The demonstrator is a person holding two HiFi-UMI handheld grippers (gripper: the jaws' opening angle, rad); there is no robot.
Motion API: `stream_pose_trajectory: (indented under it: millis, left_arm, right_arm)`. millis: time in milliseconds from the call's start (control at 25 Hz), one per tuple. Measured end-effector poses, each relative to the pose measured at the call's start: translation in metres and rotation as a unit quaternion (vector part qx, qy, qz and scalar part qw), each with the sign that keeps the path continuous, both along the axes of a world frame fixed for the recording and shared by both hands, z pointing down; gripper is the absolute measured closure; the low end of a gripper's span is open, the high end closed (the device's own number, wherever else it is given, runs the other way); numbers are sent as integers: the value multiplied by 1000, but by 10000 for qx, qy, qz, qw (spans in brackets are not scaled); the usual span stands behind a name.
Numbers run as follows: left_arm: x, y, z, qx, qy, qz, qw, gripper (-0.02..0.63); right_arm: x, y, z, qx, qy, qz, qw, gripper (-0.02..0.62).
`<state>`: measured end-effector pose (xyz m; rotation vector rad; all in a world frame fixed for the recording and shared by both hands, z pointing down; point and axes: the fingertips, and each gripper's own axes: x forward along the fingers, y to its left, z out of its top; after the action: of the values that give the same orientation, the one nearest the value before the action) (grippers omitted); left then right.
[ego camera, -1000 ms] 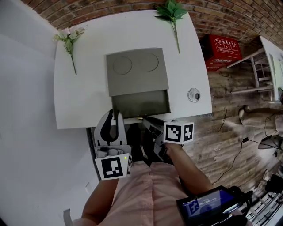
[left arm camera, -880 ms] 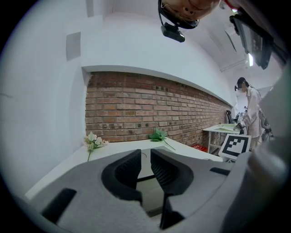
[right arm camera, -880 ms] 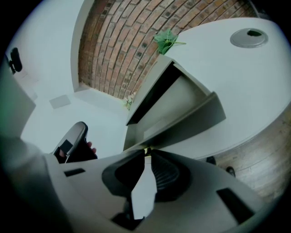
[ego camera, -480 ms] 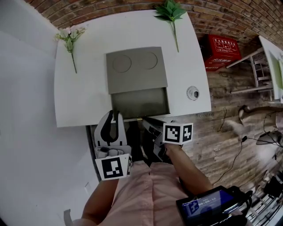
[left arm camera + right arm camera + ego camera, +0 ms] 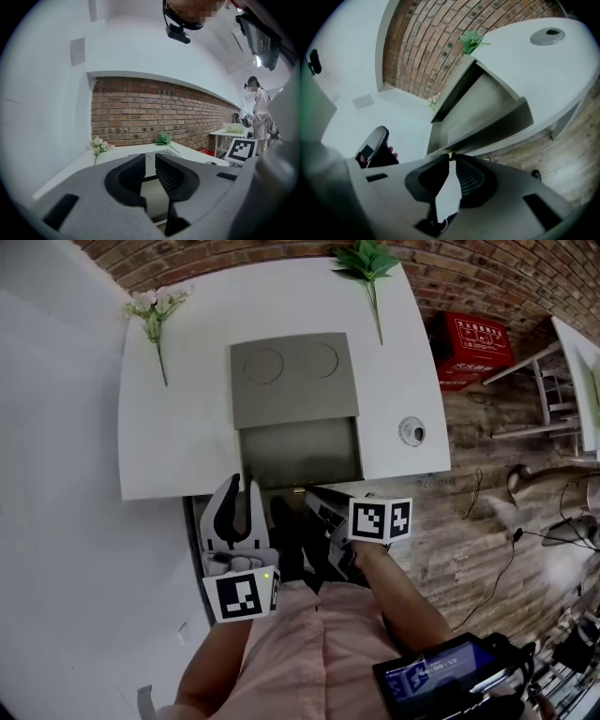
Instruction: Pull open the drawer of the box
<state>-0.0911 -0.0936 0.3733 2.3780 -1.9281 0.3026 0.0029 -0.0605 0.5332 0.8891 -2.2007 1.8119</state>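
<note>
The white table (image 5: 178, 427) runs away from both grippers, and the grey box (image 5: 291, 381) sits near its middle, straight ahead of the right gripper (image 5: 307, 495). The box faces the person, which seems to be why the pull comes toward the body. Two shallow circles are pressed into its flat top.

The drawer (image 5: 298, 454) lies between the box and the right gripper's tips. It already stands well out, and its front wall has come about to the table's near edge, just beyond those tips. It looks like a plain, shallow grey tray with a bare floor and low walls, the front wall dark in shadow. I judge the opening to be largely done, though how much travel is left cannot be read.

The right gripper meets the drawer front low and nearly level, in line with the direction of the slide. Its jaws are pinched on a small yellowish pull (image 5: 450, 155) at the front wall's middle.

The left gripper (image 5: 242, 488) hangs just left of the right one, short of the table edge and touching nothing. Its jaws stand a little apart with nothing between them, so it appears to be simply held out of the way. Through that gap the box shows further ahead.

Far beyond both grippers, a white-flowered sprig (image 5: 155, 310) and a leafy sprig (image 5: 367, 263) lie clear of the drawer's path.
</note>
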Motion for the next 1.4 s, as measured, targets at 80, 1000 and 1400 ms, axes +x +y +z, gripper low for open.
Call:
stream_pose_trajectory:
  millis: [80, 1000, 1400]
  left_arm:
    - [-1, 3, 3, -25, -13, 12, 10000, 538]
    - [-7, 11, 2, -32, -63, 221, 9997, 538]
    - [-6, 22, 4, -77, -93, 191, 9997, 538]
  right_arm:
    - [0, 1, 1, -4, -3, 17, 10000, 545]
    - [-4, 11, 4, -64, -63, 142, 9999, 548]
    - [-1, 20, 4, -67, -99, 116, 9999, 549]
